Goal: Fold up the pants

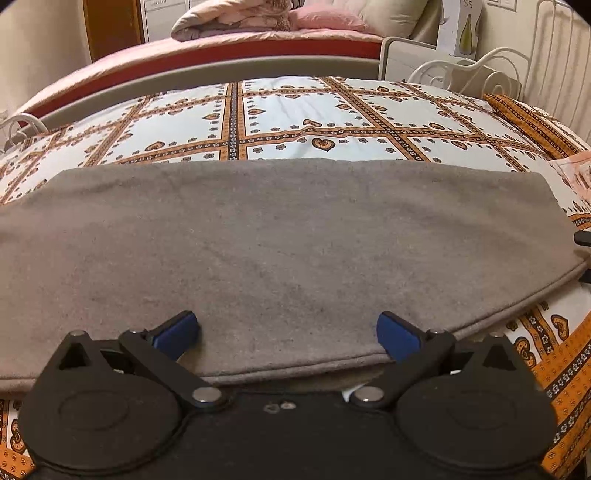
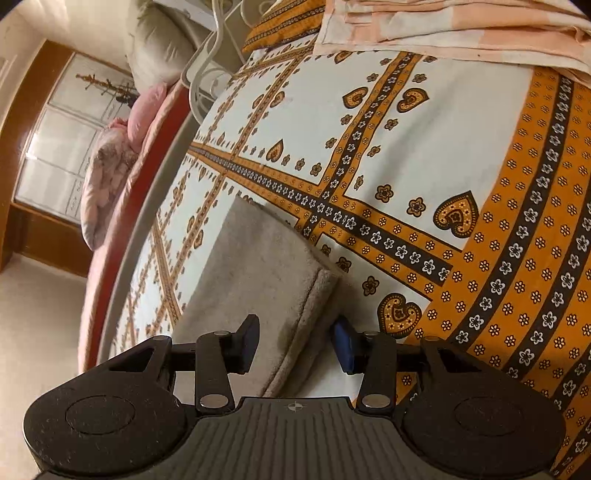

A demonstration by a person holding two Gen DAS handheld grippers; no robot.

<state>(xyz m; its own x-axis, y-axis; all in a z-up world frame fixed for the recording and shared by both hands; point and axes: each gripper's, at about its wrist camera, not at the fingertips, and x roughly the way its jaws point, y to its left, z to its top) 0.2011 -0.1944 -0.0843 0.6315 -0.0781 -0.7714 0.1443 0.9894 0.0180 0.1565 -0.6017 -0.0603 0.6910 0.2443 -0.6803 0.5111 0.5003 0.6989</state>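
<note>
The grey pants [image 1: 280, 236] lie flat on the patterned bedsheet [image 1: 295, 110], folded lengthwise into a long band across the left wrist view. My left gripper [image 1: 288, 332] is open, its blue pads on either side of the near hem, above the cloth. In the right wrist view the pants' end [image 2: 258, 266] lies between the pads of my right gripper [image 2: 295, 343], which is open and straddles the hemmed edge. A dark part of the right gripper [image 1: 583, 238] shows at the right edge of the left wrist view.
A folded peach cloth [image 2: 461, 29] lies at the head of the bed beside an orange pillow [image 1: 532, 122]. A white metal bed frame [image 1: 480, 70] stands behind. A second bed with pink bedding [image 1: 258, 22] is beyond. The floor [image 2: 33, 332] lies to the left.
</note>
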